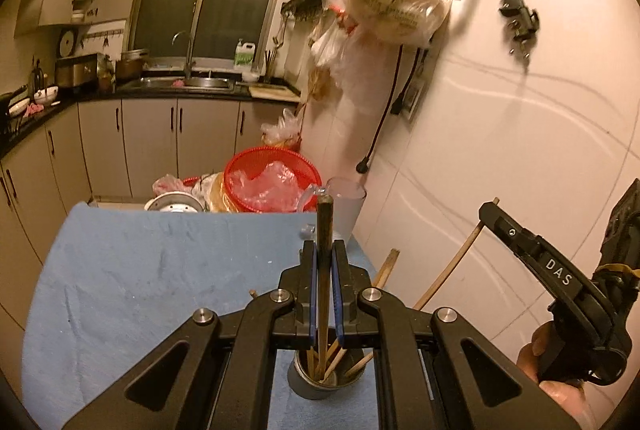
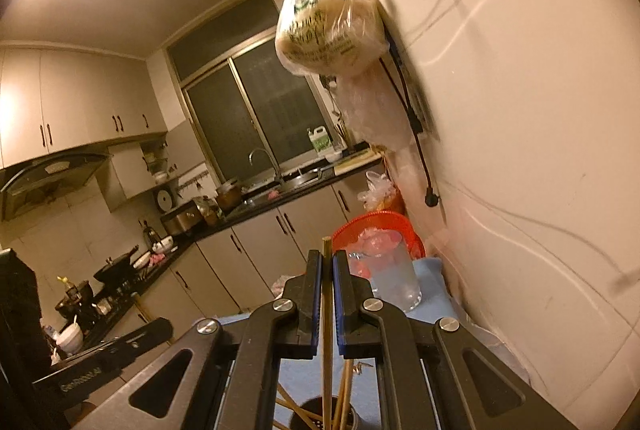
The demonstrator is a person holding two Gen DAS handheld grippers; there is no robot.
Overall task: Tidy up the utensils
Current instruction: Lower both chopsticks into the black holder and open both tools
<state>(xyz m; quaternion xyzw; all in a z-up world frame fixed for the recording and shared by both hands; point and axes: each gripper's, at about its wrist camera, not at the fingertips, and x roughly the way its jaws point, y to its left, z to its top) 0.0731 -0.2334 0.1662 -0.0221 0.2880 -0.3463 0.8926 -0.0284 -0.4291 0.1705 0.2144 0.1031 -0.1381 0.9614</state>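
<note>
My left gripper (image 1: 324,250) is shut on a dark wooden chopstick (image 1: 324,230) that stands upright, its lower end inside a round metal holder (image 1: 326,382) holding several other chopsticks. My right gripper (image 2: 327,262) is shut on a lighter chopstick (image 2: 327,250), held upright above the same holder (image 2: 320,416). The right gripper also shows in the left wrist view (image 1: 490,209), tilted, with its chopstick (image 1: 460,258) slanting down toward the holder. The holder stands on a blue cloth (image 1: 140,290).
A frosted plastic cup (image 2: 394,280) stands at the table's far right corner, also in the left wrist view (image 1: 348,205). A red mesh basket (image 1: 272,181) with plastic bags sits behind the table. A white wall (image 1: 500,129) runs along the right. Kitchen counters lie beyond.
</note>
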